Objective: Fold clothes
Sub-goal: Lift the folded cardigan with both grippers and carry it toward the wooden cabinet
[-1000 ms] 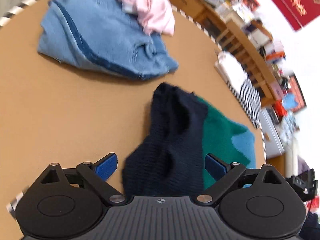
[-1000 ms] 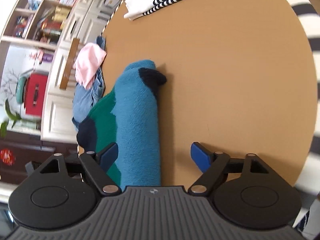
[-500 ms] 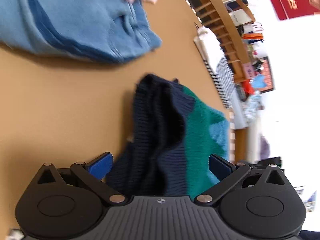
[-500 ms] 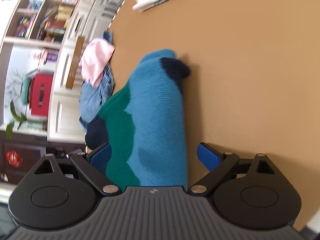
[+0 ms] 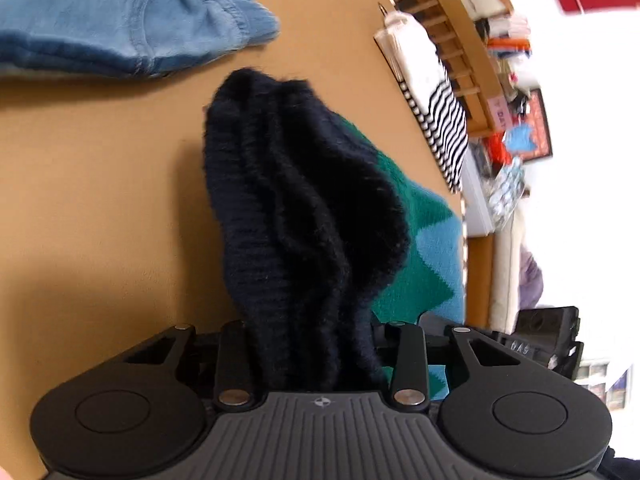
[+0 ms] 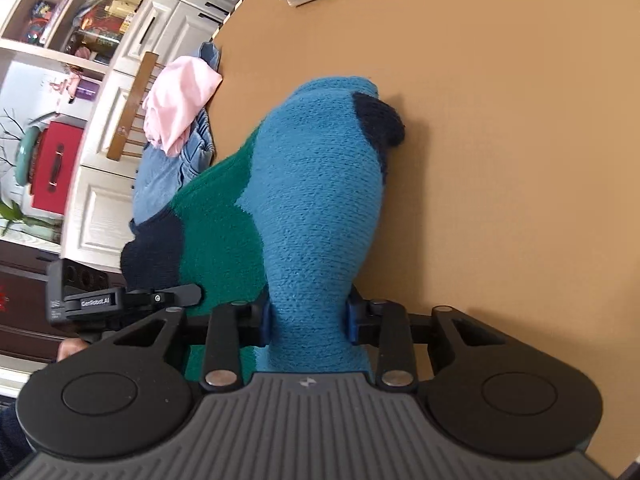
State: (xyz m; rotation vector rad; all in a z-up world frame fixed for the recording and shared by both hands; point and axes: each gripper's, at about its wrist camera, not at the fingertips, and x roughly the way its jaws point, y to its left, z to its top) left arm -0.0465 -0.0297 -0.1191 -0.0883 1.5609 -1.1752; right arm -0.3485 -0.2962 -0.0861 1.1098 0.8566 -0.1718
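2 hand-held grippers are closing on opposite ends of 1 thick knitted sweater in navy, green and light blue (image 6: 304,200), which lies bunched on the round tan table (image 5: 100,200) and serves as the landmark here. Left of the sweater in the left wrist view, and well apart from it, lies a heap of light blue denim jeans (image 5: 132,16). At the sweater's near end in that view, the left gripper (image 5: 316,344) has its jaws closing around the navy ribbed hem, with the thick folds filling the gap between them. Right of the sweater, near the table's far rim, rests a folded white and navy striped garment (image 5: 444,112). In the right wrist view, a pale pink garment (image 6: 180,100) sits on the jeans, left of the sweater and beyond it. The right gripper (image 6: 308,320) has its jaws closing on the light blue end, and its blue pads (image 6: 265,320) press into the knit on both sides. By my judgement, the step in hand is the grasp that starts a fold. The next move calls for lifting both ends together and spreading the knit flat before any crease, keeping the bulky fabric from slipping out of either grip.
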